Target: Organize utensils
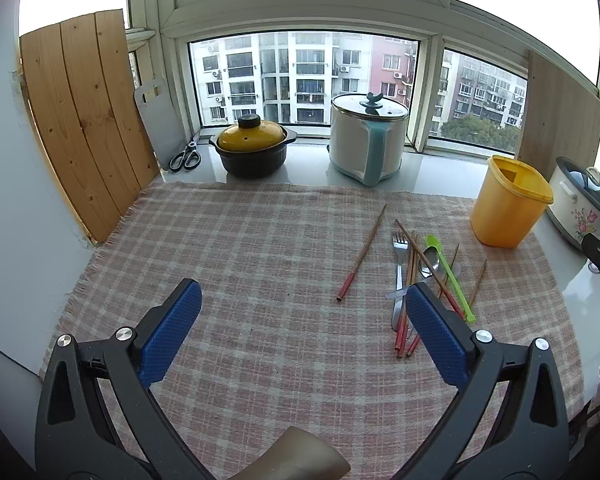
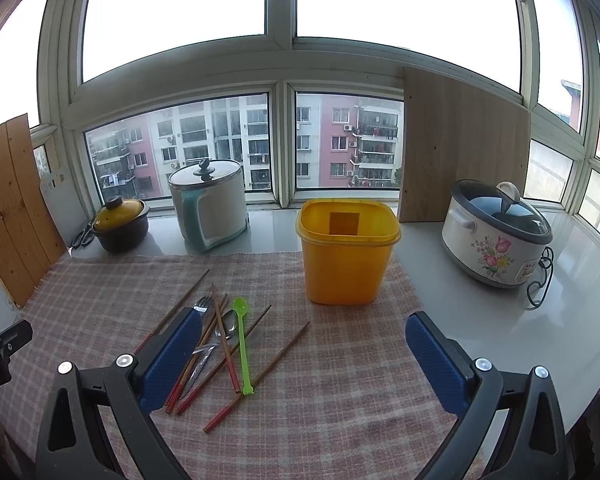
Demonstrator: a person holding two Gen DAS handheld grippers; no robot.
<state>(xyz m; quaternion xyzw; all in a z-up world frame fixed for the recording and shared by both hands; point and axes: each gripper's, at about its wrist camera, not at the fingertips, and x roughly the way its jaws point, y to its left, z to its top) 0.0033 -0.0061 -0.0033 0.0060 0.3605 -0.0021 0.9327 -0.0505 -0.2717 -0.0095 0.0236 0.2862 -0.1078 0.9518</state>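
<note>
A loose pile of utensils lies on the plaid cloth: several red-tipped wooden chopsticks, a metal fork, a metal spoon and a green plastic spoon. One chopstick lies apart to the left of the pile. An empty yellow tub stands upright behind the pile. My left gripper is open and empty, left of the pile. My right gripper is open and empty, hovering over the cloth right of the pile, in front of the tub.
On the windowsill stand a yellow-lidded black pot, a white and teal cooker, scissors and a floral slow cooker with its cord. Wooden boards lean at left and right.
</note>
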